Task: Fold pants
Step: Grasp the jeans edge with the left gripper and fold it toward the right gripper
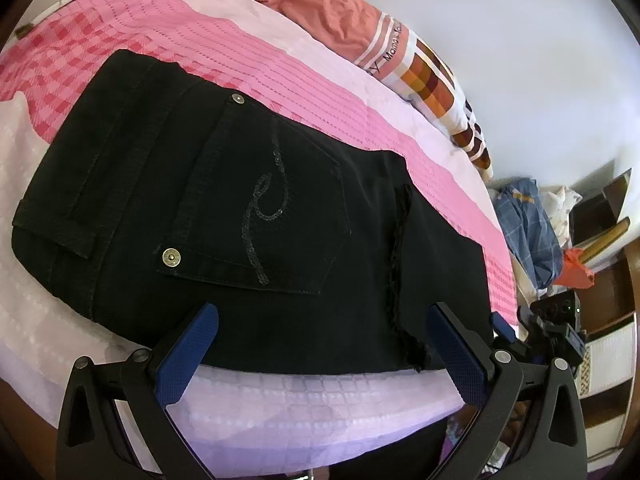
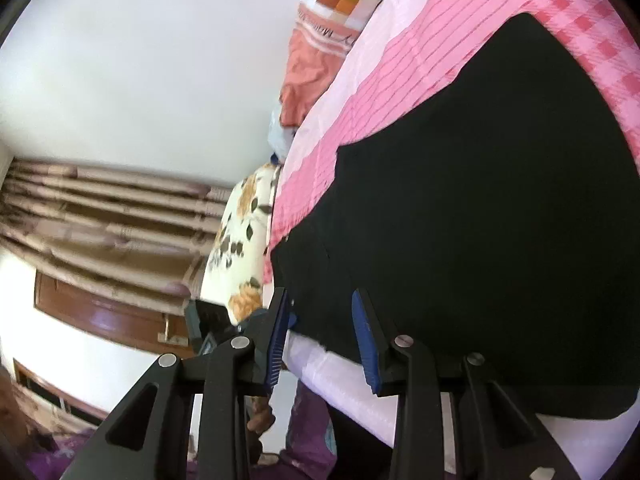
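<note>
Black pants (image 1: pixel 240 208) lie folded on the pink bedspread (image 1: pixel 256 80), back pocket with a sequin swirl facing up and a frayed hem toward the right. My left gripper (image 1: pixel 322 320) is open, its blue pads just over the near edge of the pants, holding nothing. In the right wrist view the pants (image 2: pixel 480 220) show as a plain black sheet. My right gripper (image 2: pixel 320 308) is open at the near edge of the cloth, empty. The right gripper also shows at the right edge of the left wrist view (image 1: pixel 556 332).
An orange patterned blanket (image 1: pixel 360 28) and pillows lie along the far side of the bed. A floral pillow (image 2: pixel 240 240) sits at the bed's end. Blue clothes (image 1: pixel 528 232) and wooden shelves stand to the right. Curtains (image 2: pixel 100 216) hang beyond the bed.
</note>
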`<state>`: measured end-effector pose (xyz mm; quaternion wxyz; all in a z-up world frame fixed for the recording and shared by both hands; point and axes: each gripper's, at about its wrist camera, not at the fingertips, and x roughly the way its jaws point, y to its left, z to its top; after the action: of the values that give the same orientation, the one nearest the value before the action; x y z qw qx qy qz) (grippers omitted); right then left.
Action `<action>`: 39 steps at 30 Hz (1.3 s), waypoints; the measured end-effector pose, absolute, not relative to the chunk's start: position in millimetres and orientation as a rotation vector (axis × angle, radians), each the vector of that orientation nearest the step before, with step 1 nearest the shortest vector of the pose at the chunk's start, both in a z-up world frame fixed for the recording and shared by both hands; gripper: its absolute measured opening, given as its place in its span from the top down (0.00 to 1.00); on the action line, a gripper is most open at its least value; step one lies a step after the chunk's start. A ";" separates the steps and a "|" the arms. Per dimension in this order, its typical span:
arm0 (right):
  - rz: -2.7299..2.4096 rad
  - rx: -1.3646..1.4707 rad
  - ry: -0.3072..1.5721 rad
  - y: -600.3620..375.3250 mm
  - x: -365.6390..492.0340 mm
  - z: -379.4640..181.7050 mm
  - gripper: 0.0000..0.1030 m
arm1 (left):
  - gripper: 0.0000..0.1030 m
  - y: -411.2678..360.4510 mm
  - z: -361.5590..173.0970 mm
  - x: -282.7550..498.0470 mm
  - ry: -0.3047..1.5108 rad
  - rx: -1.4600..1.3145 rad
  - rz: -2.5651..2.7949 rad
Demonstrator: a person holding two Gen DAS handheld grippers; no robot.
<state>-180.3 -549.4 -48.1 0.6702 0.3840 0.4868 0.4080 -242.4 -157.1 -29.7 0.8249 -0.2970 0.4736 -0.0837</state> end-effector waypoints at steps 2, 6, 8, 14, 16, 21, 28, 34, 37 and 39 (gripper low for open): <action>0.975 0.803 1.116 -526.0 -185.2 -50.2 0.69 | 0.00 -158.7 -29.0 -243.2 1.008 -0.618 -0.178; 1.027 0.591 1.157 -480.4 -192.1 -55.3 0.69 | 0.00 -158.6 -28.9 -244.4 1.007 -0.617 -0.178; 1.029 0.479 1.177 -455.6 -193.5 -61.0 0.71 | 0.00 -158.5 -29.7 -244.3 1.007 -0.616 -0.178; 1.013 0.305 1.196 -434.8 -200.0 -58.5 0.85 | 0.00 -152.1 -19.1 -250.3 1.003 -0.573 -0.172; 1.020 0.363 1.150 -444.8 -197.5 -47.5 0.85 | 0.00 -143.0 -11.6 -254.9 0.991 -0.561 -0.181; 0.967 0.519 1.093 -476.3 -184.9 -37.7 0.63 | 0.00 -92.1 -4.0 -271.6 0.906 -0.601 -0.166; 0.888 0.605 1.142 -483.8 -179.8 -56.2 0.58 | 0.00 -45.1 -13.9 -256.6 0.937 -0.463 -0.184; 0.857 0.589 1.148 -478.2 -182.3 -52.6 0.49 | 0.00 -48.8 -36.7 -225.1 1.028 -0.256 -0.267; 0.832 0.600 1.153 -479.5 -180.3 -53.8 0.46 | 0.00 -34.3 -49.9 -211.1 1.064 -0.359 -0.343; 0.812 0.611 1.161 -480.3 -178.9 -55.8 0.45 | 0.00 -25.5 -58.7 -200.8 1.097 -0.404 -0.383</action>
<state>-178.9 -480.3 -55.8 0.7169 0.2761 0.5246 0.3669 -200.8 -25.5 -58.7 0.8167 -0.1895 0.5146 -0.1798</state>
